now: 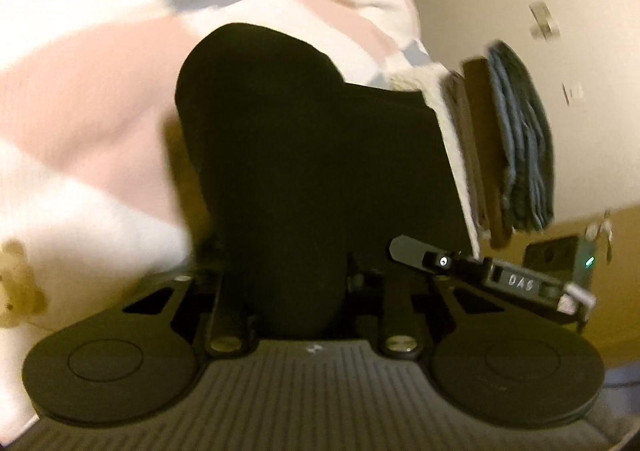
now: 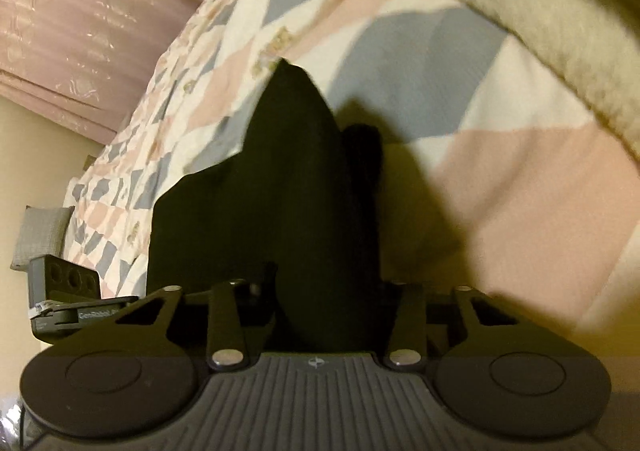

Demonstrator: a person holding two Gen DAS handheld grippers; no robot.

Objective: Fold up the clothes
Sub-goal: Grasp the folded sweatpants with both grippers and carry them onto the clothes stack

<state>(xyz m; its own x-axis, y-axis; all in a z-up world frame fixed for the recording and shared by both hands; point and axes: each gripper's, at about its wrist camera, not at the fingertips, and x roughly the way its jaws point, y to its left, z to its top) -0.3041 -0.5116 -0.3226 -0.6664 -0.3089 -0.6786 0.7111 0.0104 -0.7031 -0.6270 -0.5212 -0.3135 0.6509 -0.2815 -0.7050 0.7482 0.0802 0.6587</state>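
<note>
A black garment (image 1: 304, 131) fills the middle of the left wrist view, bunched up over the patchwork bedspread (image 1: 80, 99). My left gripper (image 1: 300, 263) is shut on a fold of it, and the cloth hides the fingertips. In the right wrist view the same black garment (image 2: 280, 179) rises in a peak, with my right gripper (image 2: 324, 263) shut on another fold. Each gripper shows in the other's view, the right gripper (image 1: 492, 271) at lower right and the left gripper (image 2: 76, 311) at lower left, so they are close together.
A stack of folded clothes (image 1: 520, 139), blue-grey, brown and white, lies on the bed beside the black garment. Cream fluffy fabric (image 2: 540, 11) crosses the upper right of the right wrist view. A pink curtain (image 2: 80, 11) and a grey cushion (image 2: 40, 235) are at the left.
</note>
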